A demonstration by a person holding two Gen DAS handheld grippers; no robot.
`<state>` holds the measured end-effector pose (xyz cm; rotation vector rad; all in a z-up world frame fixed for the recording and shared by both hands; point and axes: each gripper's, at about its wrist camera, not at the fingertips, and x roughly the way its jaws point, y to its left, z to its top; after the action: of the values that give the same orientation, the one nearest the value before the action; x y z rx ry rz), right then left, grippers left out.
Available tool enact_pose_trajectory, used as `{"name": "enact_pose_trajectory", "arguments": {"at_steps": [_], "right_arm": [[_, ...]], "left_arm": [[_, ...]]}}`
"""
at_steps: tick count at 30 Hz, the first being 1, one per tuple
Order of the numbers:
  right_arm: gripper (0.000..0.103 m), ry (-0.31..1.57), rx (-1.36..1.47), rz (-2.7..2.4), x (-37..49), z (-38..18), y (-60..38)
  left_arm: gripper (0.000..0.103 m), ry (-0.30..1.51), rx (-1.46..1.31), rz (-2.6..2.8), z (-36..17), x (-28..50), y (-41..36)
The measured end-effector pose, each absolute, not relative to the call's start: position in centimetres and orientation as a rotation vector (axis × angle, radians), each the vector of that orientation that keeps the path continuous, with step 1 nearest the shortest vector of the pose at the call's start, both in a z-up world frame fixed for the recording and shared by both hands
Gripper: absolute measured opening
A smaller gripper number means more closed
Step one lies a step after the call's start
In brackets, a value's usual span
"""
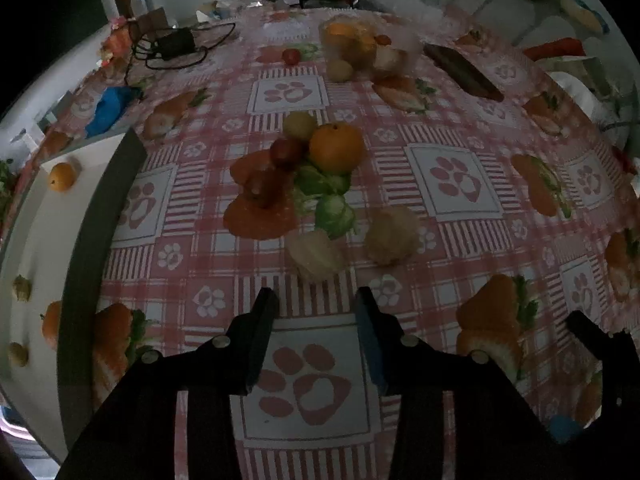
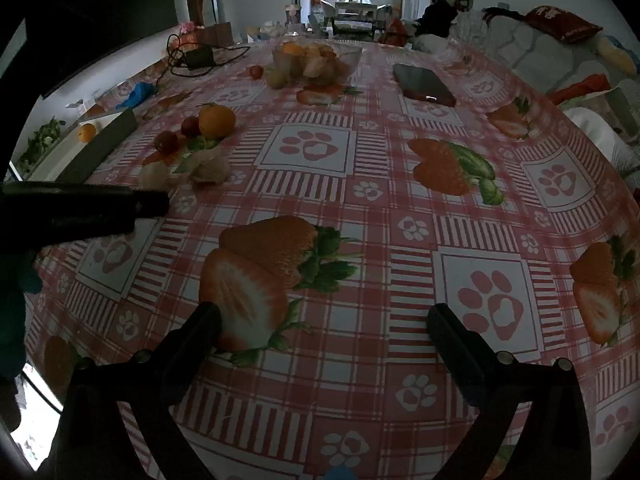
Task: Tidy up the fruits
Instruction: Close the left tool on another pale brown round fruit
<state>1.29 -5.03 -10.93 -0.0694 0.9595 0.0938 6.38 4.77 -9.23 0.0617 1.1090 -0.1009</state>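
A cluster of loose fruit lies mid-table in the left wrist view: an orange, a yellowish fruit, a red fruit, another red fruit and two pale husked fruits. A clear bowl at the far end holds more fruit. My left gripper is open and empty, just short of the husked fruits. My right gripper is open and empty over bare cloth; the orange and bowl lie far ahead-left.
A white tray with small fruits sits at the left table edge. A dark phone lies right of the bowl. A charger with cables and a blue item are far left. The left gripper's body shows at left.
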Motion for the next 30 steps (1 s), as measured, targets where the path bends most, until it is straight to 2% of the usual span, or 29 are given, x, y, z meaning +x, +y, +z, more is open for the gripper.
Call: {"name": "enact_pose_trajectory", "arguments": {"at_steps": [4,9,11,13,14,21,23,27,30], "right_arm": [[0.103,0.951,-0.069,0.094,1.2,-11.0,-5.0],[0.103,0.950,-0.071,0.096,1.1,-11.0,-5.0],[0.103,0.950,-0.069,0.094,1.1,-11.0,-5.0],[0.103,0.950,-0.069,0.095,1.1,-11.0,-5.0],[0.103,0.949,-0.069,0.095,1.1,-11.0,-5.0],[0.103,0.949,-0.071,0.097,1.1,-11.0,-5.0],[0.103,0.949,-0.072,0.099,1.1,-11.0,-5.0],[0.103,0.949,-0.073,0.102,1.1,-11.0,-5.0],[0.103,0.954,-0.073,0.100,1.2,-11.0,-5.0]], "left_arm": [[0.032,1.100,0.051,-0.096,-9.2,6.5,4.7],[0.031,1.097,0.026,-0.104,-8.9,6.6,5.2],[0.036,1.062,0.029,-0.112,-8.3,6.2,5.4],[0.050,1.041,0.038,-0.108,-7.8,6.2,5.4],[0.052,1.035,0.039,-0.107,-7.7,6.3,5.4],[0.054,1.054,0.031,-0.100,-8.5,7.5,5.1],[0.048,1.077,0.018,-0.100,-9.2,7.8,5.2],[0.026,1.064,0.027,-0.096,-9.2,7.8,5.2],[0.025,1.064,0.013,-0.100,-9.2,7.7,5.8]]}}
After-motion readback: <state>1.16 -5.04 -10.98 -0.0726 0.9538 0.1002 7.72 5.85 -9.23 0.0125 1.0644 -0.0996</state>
